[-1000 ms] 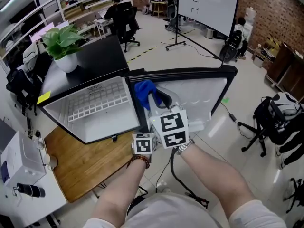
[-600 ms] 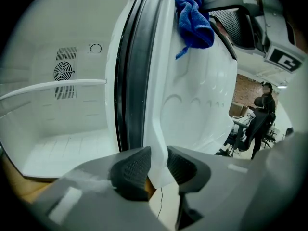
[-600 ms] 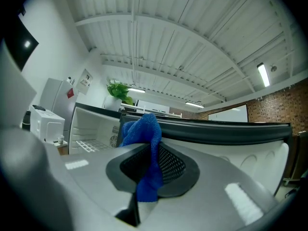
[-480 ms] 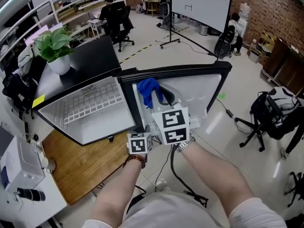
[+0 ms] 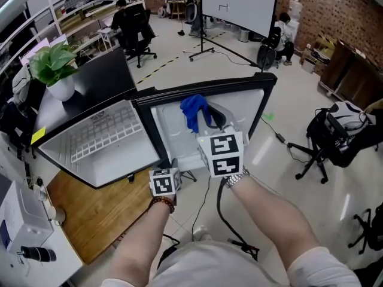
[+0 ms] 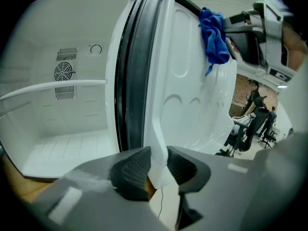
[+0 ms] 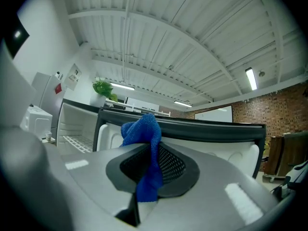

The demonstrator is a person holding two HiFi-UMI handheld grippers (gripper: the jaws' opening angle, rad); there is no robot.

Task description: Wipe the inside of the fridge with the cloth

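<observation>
The small black-topped fridge (image 5: pixel 102 76) stands open, its white inside (image 5: pixel 102 145) crossed by a wire shelf. Its door (image 5: pixel 239 109) is swung wide, inner face toward me. My right gripper (image 5: pixel 204 123) is shut on a blue cloth (image 5: pixel 193 109) held against the upper part of the door's inner face. In the right gripper view the cloth (image 7: pixel 147 148) hangs between the pads, with the door (image 7: pixel 207 138) just beyond. My left gripper (image 5: pixel 173 166) is shut on the door's white lower inner edge (image 6: pixel 156 143), near the hinge side. The left gripper view also shows the cloth (image 6: pixel 214 32).
A potted plant (image 5: pixel 54 70) sits on the fridge top. The fridge rests on a wooden board (image 5: pixel 90 214), with a white appliance (image 5: pixel 18 232) at the left. A cable (image 5: pixel 218 211) runs over the floor, and a bag on a stand (image 5: pixel 338 130) is at the right.
My right gripper has slid the blue cloth across the door's inner face, away from the hinge side. The left gripper has kept its hold on the door edge.
</observation>
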